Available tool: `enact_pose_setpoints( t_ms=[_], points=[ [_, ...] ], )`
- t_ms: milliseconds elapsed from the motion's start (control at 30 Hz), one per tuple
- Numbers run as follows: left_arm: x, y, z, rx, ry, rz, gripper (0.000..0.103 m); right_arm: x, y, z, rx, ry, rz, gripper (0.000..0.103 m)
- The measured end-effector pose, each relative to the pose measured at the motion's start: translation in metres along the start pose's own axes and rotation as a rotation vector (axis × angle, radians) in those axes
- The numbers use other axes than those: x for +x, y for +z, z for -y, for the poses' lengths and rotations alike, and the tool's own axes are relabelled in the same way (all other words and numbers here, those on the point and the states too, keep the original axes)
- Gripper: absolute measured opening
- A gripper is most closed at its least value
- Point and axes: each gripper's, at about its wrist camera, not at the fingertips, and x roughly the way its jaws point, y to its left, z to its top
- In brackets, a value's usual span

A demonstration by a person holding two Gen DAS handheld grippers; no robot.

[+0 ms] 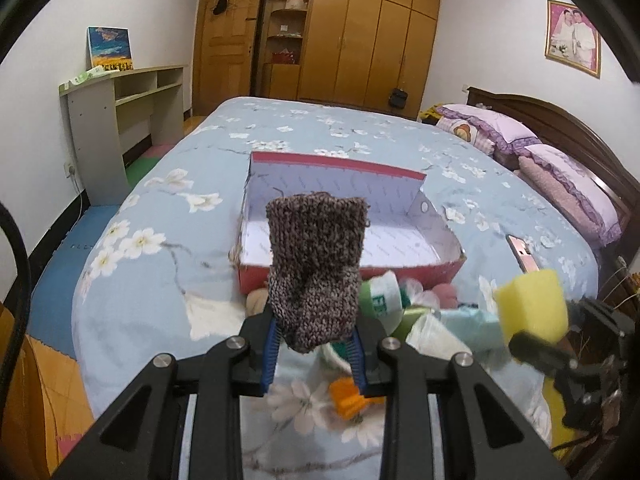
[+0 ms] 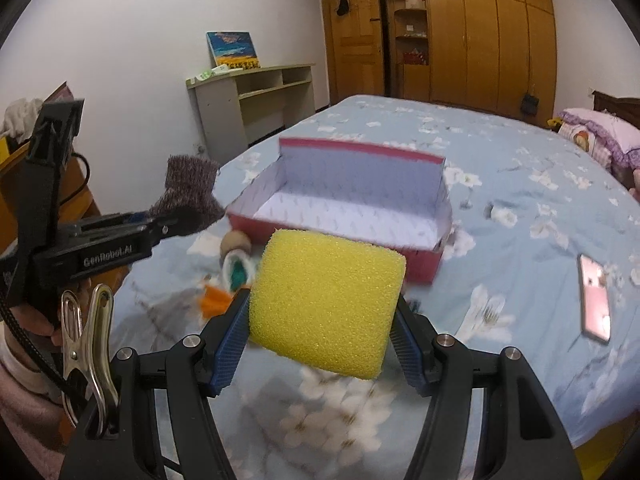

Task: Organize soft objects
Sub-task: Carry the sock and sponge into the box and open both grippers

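Two grasps: left tool (image 1: 314, 334) clenched on knitted sock (image 1: 316, 268); right tool (image 2: 322, 320) clamping yellow sponge (image 2: 326, 302), red box (image 2: 348, 204) at twelve o'clock.

A brown knitted sock (image 1: 316, 276) stood upright above the bed, clamped at its lower end. A yellow sponge block (image 2: 326, 304) was squeezed at its two sides, tilted a little. Behind them an empty red box (image 1: 448, 270) with white inside lay on the flowered cover, small soft items (image 1: 400, 300) piled just before it.
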Motion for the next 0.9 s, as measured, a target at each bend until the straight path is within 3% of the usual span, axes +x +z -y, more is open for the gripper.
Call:
enact_pose_setpoints(
  t_ms=[367,633,900],
  points=[
    [0.038,0.033,0.001,0.003,0.006,-0.005,0.030,0.039,0.042,0.020,0.007,-0.046,0.009,0.066],
    [0.073,0.043,-0.001,-0.025,0.006,-0.028,0.030,0.075,0.057,0.031,0.013,-0.076,0.006,0.066],
    [0.111,0.044,0.001,-0.013,0.014,-0.076,0.030,0.116,0.064,0.044,0.038,-0.051,-0.027,0.066]
  ],
)
